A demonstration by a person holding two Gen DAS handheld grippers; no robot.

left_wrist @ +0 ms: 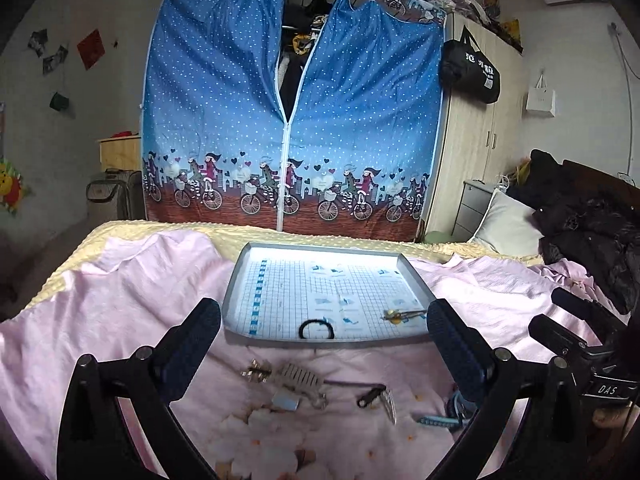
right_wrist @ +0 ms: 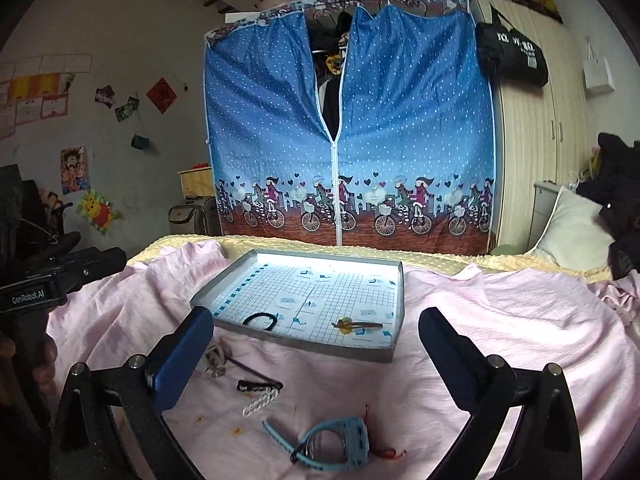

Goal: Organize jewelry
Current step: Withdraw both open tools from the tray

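Note:
A grey metal tray (left_wrist: pixel 240 276) (right_wrist: pixel 390 350) with a grid-printed liner lies on the pink sheet. In it lie a black hair tie (left_wrist: pixel 317 329) (right_wrist: pixel 261 320) and a yellow-flowered hair clip (left_wrist: pixel 402 314) (right_wrist: pixel 356 325). In front of the tray, loose pieces rest on the sheet: a comb-like clip (left_wrist: pixel 301 376), a small metal clip (left_wrist: pixel 255 371), a black and silver clip (left_wrist: pixel 378 397), a white chain (right_wrist: pixel 260 399) and a light blue watch (right_wrist: pixel 340 442). My left gripper (left_wrist: pixel 324 336) is open above the loose pieces. My right gripper (right_wrist: pixel 316 340) is open over the watch.
A blue zip wardrobe (left_wrist: pixel 292 120) stands behind the bed. A wooden closet (left_wrist: pixel 480 128) with a black bag is at the right. Dark clothes (left_wrist: pixel 592 224) and a pillow (left_wrist: pixel 508 224) lie on the right of the bed. A yellow blanket (left_wrist: pixel 168 232) edges the sheet.

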